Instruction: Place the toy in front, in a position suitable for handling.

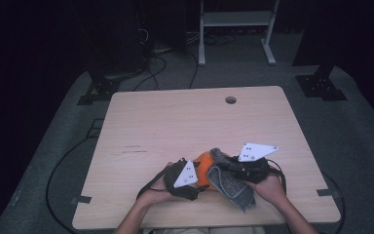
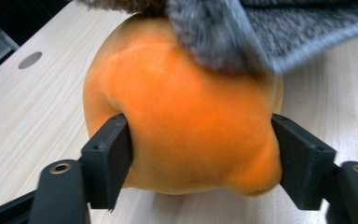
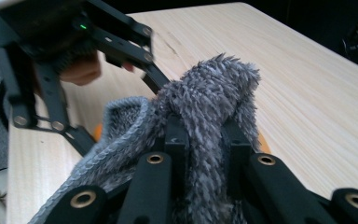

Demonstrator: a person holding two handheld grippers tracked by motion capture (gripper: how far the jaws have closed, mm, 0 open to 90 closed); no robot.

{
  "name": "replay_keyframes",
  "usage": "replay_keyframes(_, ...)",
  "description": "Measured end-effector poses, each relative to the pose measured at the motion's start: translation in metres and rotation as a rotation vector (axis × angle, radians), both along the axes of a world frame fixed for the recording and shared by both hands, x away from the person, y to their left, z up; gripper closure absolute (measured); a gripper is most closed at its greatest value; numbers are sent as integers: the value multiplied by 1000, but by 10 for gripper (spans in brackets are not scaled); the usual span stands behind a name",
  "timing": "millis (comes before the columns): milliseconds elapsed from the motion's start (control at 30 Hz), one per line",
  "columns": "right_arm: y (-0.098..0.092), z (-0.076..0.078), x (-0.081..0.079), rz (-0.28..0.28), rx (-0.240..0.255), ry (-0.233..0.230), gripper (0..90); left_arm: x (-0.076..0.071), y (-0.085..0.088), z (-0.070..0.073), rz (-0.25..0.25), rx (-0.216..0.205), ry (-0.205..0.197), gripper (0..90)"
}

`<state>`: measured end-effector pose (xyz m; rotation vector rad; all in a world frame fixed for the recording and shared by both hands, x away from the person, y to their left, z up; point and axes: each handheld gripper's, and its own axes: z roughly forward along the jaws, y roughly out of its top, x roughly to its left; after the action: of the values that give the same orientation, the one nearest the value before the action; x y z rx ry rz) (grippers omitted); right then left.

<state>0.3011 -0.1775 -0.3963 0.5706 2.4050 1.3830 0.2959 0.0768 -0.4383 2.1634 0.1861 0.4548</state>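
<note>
An orange plush ball (image 2: 186,116) rests on the table, and my left gripper (image 2: 200,140) is shut on it, its black pads pressing into both sides. In the high view the ball (image 1: 203,165) lies near the front edge between both hands, with the left gripper (image 1: 195,178) on its left. A grey fuzzy cloth (image 3: 209,93) is bunched between the jaws of my right gripper (image 3: 205,135), which is shut on a fold of it. The cloth (image 1: 231,184) drapes over the ball's top and right side; the right gripper (image 1: 226,165) holds it from the right.
The light wooden table (image 1: 175,122) has a round cable hole (image 1: 230,100) near its far edge. Cables trail off the front left corner. A white frame (image 1: 236,29) and dark stands are on the floor beyond the table.
</note>
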Motion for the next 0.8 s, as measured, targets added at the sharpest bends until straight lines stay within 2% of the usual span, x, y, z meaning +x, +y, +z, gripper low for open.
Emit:
replay_keyframes(33,-4,-3,1,-14,8,3,762,2,1,1,-1,-26,27,205)
replay_keyframes(67,-7,-4,1,-21,14,6,762,7,3,2,13,-82,93,179)
replay_keyframes(100,-11,-5,0,-26,28,15,763,11,3,3,42,-103,143,144)
replay_keyframes(133,-12,-7,-1,-28,37,18,762,14,3,3,63,-107,175,115)
replay_keyframes(167,-13,-7,-2,-30,39,13,762,16,2,2,65,-115,208,107)
replay_keyframes(200,-14,-8,-4,-29,34,14,762,16,0,0,58,-114,211,114)
replay_keyframes(300,-12,-3,-11,-19,3,-19,762,11,-2,2,51,-105,160,199)
replay_keyframes(333,-10,0,-13,-7,6,-24,762,9,-3,4,46,-101,126,230)
replay_keyframes(367,-6,3,-16,17,11,-27,762,6,-4,6,32,-76,88,257)
replay_keyframes(433,8,9,-21,53,-14,-45,762,3,-6,6,11,-40,61,271)
replay_keyframes(500,14,10,-21,53,-34,-63,762,0,-6,5,-3,-9,49,272)
replay_keyframes(633,13,9,-6,13,-30,-44,763,1,0,-1,-2,15,61,276)
replay_keyframes(700,6,5,0,-14,-30,-28,763,2,2,-4,8,8,81,274)
replay_keyframes(800,-10,-2,9,-48,6,18,762,4,3,-6,24,-4,98,241)
